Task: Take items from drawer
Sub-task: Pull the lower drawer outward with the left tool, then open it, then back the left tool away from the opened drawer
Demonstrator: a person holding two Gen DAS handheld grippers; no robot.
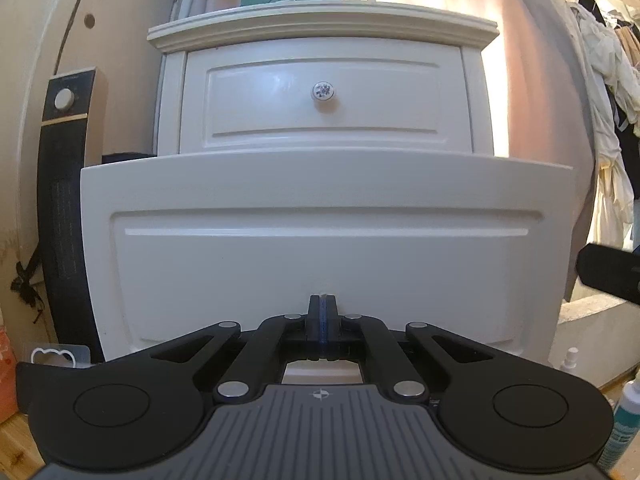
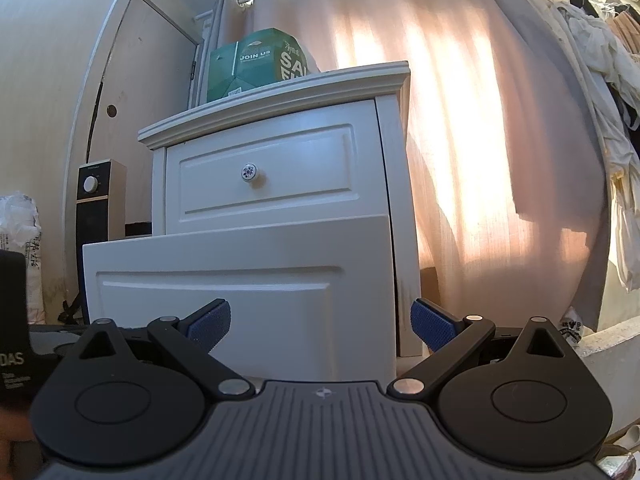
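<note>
A white nightstand [image 1: 320, 26] faces me. Its upper drawer [image 1: 326, 100] is shut and carries a patterned round knob [image 1: 323, 91]. The lower drawer front [image 1: 320, 240] stands pulled out toward me, also seen in the right wrist view as the lower drawer front [image 2: 240, 280]. My left gripper [image 1: 322, 312] is shut against the middle of that front, on the drawer's knob; only a white sliver of the knob shows above the fingertips. My right gripper [image 2: 320, 324] hangs open with nothing between its blue pads [image 2: 210, 322], in front of the drawer's right corner. The drawer's inside is hidden.
A green box [image 2: 256, 64] sits on the nightstand. A black tower heater [image 1: 64, 184] stands to its left, a pink curtain [image 2: 480, 120] behind, hanging clothes [image 1: 608, 80] at right. A teal bottle [image 1: 624, 420] stands on the wooden floor at lower right.
</note>
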